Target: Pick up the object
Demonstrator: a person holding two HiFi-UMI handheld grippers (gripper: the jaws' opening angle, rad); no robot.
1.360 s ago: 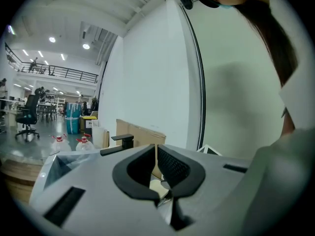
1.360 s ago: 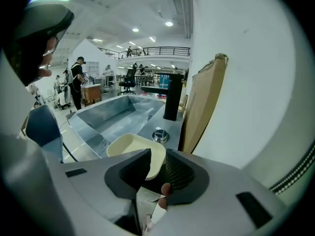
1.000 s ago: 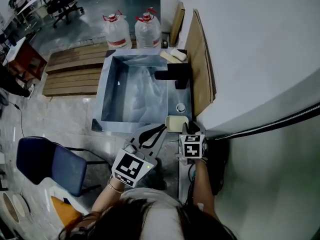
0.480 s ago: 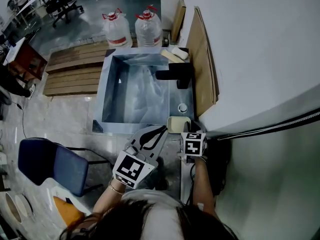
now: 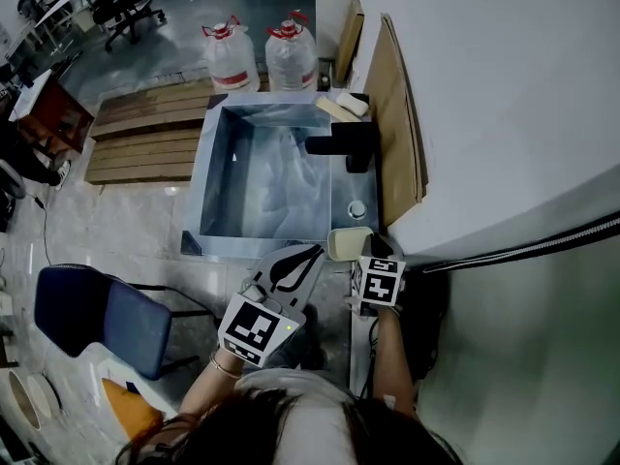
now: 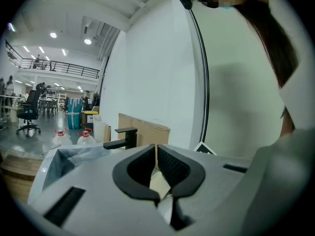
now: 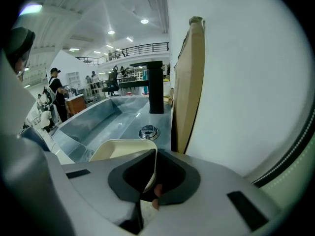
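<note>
At the near right corner of the steel sink [image 5: 207,168], the cream dish [image 5: 349,242] sits in the grip of the right gripper [image 5: 362,256]. In the right gripper view its fingers [image 7: 188,180] are clamped on the dish's near wall, which runs upright between them while the rest of the dish [image 7: 123,149] spreads forward and to the left. Just past the dish lies a round metal knob [image 7: 148,131], and farther on stands the black faucet [image 7: 155,87].

The left gripper [image 5: 312,252] hovers just left of the dish without touching it. Its fingers [image 6: 123,180] are pressed together at the tips with nothing between them.

Each gripper's marker cube [image 5: 377,281] bears a black-and-white square pattern. Two water bottles [image 5: 232,56] beyond the sink carry red tags, too small to read.
</note>
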